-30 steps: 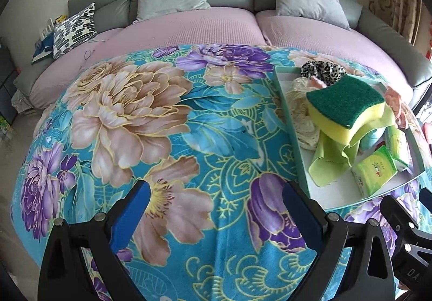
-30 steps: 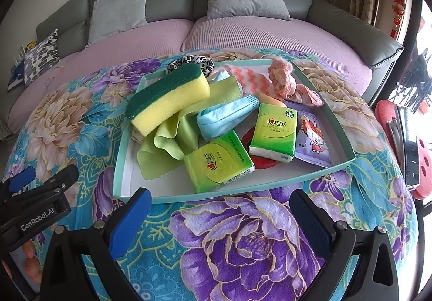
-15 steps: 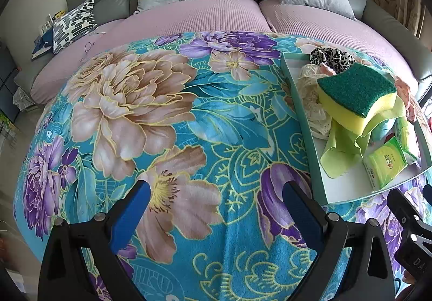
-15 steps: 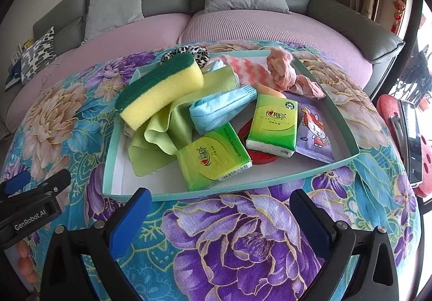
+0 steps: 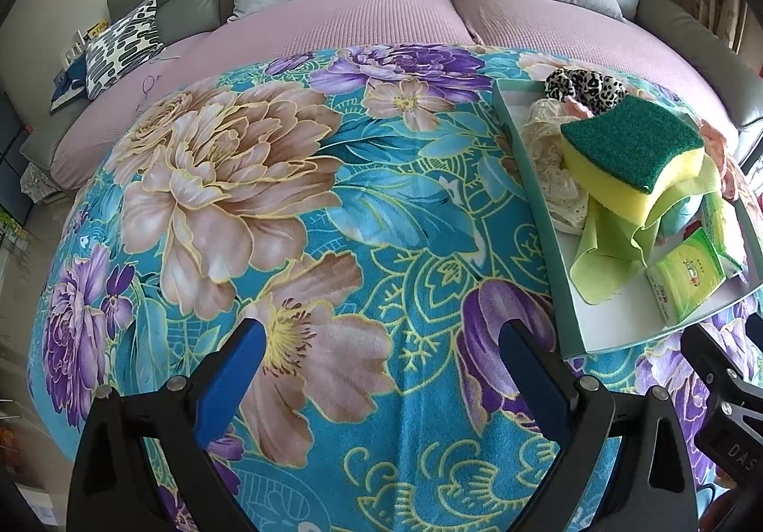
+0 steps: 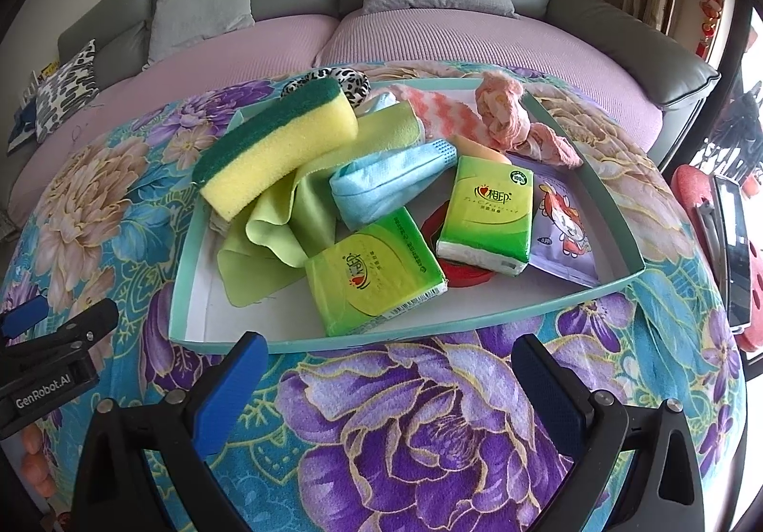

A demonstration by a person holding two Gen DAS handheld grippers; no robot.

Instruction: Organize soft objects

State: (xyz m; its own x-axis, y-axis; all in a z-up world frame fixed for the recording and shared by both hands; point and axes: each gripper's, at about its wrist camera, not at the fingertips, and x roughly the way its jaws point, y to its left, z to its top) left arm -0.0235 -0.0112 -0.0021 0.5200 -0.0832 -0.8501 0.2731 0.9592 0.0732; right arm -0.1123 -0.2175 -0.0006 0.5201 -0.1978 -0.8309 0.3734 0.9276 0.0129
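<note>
Both the left gripper point(image 5: 381, 370) and the right gripper point(image 6: 388, 381) hang wide and empty over the flowered blanket point(image 5: 295, 207). The soft things are piled in the tray point(image 6: 477, 324), the sponge point(image 6: 281, 148) on top. The right gripper probably does best coming down squarely over the sponge, squeezing lightly so the cloth point(image 6: 286, 226) beneath stays put.

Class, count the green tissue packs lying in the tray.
2. One green plastic tissue pack lies near the teal tray's front rim; the other rests right of it, overlapping a red ring. More may hide beneath cloths.
</note>
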